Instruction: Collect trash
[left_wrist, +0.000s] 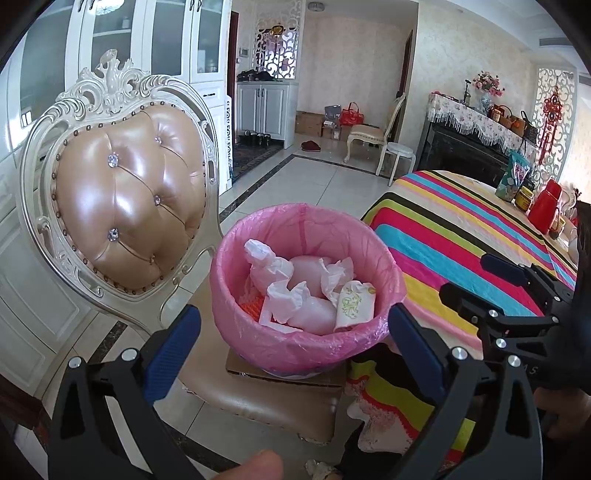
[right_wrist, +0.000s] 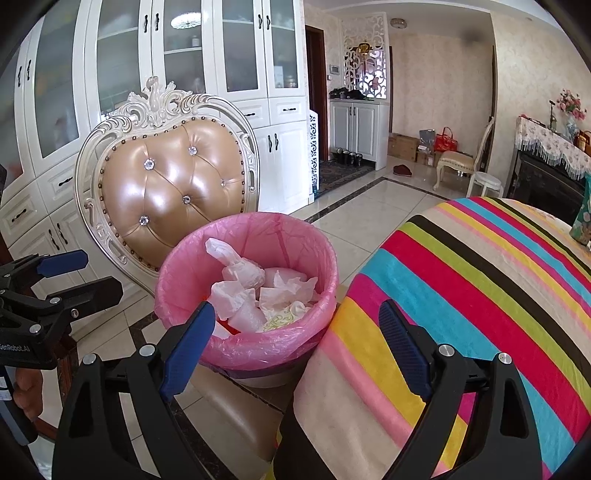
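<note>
Both tongs, left (left_wrist: 293, 347) and right (right_wrist: 297, 341), released, empty. Bin (left_wrist: 306, 334) at 12 o'clock, filled. Next: seek remaining trash.

At nine o'clock in your right wrist view, the black body of the left gripper (right_wrist: 79, 273) carries white lettering that reads "GenRobot.AI" (its first letter is cut off at the edge). At three o'clock in your left wrist view, the right gripper (left_wrist: 476, 275) bears faint letters, too dim to read.
</note>
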